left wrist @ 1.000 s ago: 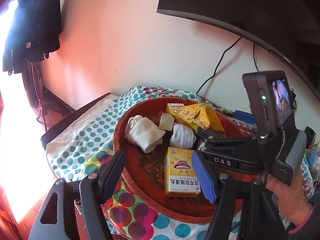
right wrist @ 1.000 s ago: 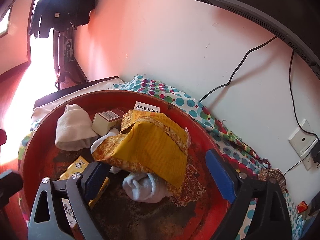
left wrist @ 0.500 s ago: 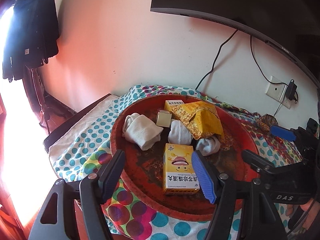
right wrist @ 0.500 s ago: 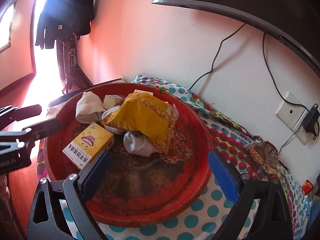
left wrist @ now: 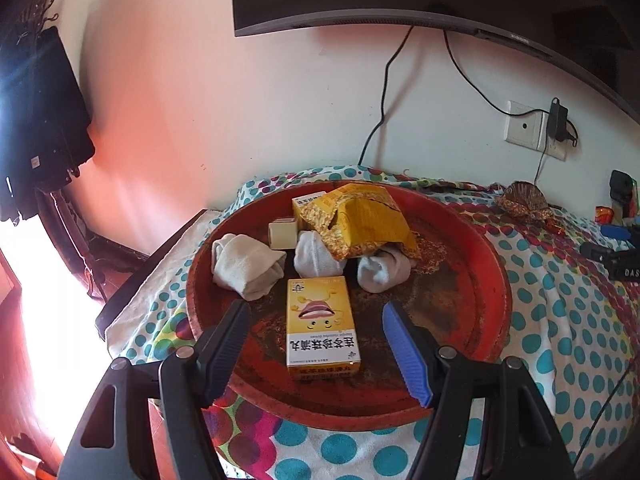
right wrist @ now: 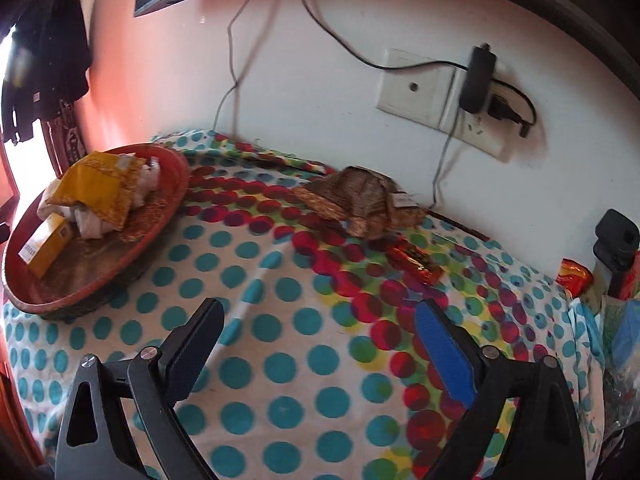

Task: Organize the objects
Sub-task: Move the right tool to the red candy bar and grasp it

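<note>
Jaws of the left gripper (left wrist: 316, 340) stand apart over the red tray (left wrist: 496, 280), with the yellow box (left wrist: 322, 326) lying untouched between them. Right gripper (right wrist: 320, 340), just closing slightly, holds nothing above the dotted cloth (right wrist: 280, 364), tray far left.

The left gripper (left wrist: 316, 316) hangs over the near rim of a round red tray (left wrist: 490, 264) on a polka-dot cloth (left wrist: 560, 320), its jaws apart on either side of a yellow medicine box (left wrist: 322, 326) that lies flat, and neither pad touches it. Behind the box lie three rolled white socks (left wrist: 246, 266), a small cream box (left wrist: 283, 233) and a torn yellow packet (left wrist: 366, 222). At the right edge a part of the right gripper (left wrist: 616, 256) shows above the cloth.
</note>
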Tool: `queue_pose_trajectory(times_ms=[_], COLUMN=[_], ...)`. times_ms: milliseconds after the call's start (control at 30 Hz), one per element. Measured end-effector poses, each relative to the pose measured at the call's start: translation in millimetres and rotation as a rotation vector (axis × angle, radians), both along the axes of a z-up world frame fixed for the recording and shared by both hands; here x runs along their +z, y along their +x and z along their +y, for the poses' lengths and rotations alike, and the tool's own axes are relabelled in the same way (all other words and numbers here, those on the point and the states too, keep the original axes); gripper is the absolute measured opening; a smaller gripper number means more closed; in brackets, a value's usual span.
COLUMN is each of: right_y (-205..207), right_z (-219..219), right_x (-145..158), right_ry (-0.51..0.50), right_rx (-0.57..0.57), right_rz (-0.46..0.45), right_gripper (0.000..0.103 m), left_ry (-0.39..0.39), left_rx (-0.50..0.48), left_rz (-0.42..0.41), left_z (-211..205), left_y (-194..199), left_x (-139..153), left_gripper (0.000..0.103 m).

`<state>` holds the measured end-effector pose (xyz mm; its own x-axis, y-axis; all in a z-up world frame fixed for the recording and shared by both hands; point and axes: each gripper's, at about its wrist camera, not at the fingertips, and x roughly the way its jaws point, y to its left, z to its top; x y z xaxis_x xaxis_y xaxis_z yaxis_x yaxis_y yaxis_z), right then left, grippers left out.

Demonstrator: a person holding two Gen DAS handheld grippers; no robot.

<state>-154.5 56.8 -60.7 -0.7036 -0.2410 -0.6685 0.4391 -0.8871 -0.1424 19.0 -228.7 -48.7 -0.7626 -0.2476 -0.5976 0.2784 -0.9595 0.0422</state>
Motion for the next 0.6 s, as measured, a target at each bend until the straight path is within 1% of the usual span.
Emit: queue_pose_trajectory(times_ms=[33,100,167,233,300,433,533,600], right_y=[-5.7,-20.8,-36.2,-53.1,-69.4,-100.1,-120.8,-133.9], right_z=[3.0,10.3,10.0,3.3,-2.9,-13.5,-20.4,-21.4], right_x=[-1.7,-6.4,-13.4,-22.6,-30.2,-42.7,-52.0,-57.5], right_ry=[-0.001,-0.013,-0.017,0.001,0.001,-0.002,0.000,-0.002], right_rx=[-0.010,-0.026,-0.030,-0.028,-0.022,-0.004,0.027,0.043], right_rz=[-0.003,-0.019,-0.034,-0.041,-0.058,-0.084,-0.105,-0.114], right_gripper=[0.092,0.085,0.083,0.082,0.075,0.074,0.074,0.068], left_ry=[0.006,0.018,0.039,0.019,0.011,0.037,0.096,0.097], left_rx=[-0.017,-0.032,-0.046,-0.053,-0.069,-0.142,-0.207,-0.231], left_rz=[0.002,0.001,-0.012,-0.019,-0.024,-0.071,-0.080,-0.087], left_z=[4.1,10.3,17.0,27.6,37.2,60.1,75.8,85.7], left_y=[-0.7,-2.7,-5.6,-7.3,-8.9,-24.2,-38.9,-48.9], left_x=[-0.4,-2.1,-5.2,-7.2,-7.2,-8.2,-1.9,1.7], left_gripper=[0.070,0.070,0.070,0.070,0.070,0.070,0.070,0.071])
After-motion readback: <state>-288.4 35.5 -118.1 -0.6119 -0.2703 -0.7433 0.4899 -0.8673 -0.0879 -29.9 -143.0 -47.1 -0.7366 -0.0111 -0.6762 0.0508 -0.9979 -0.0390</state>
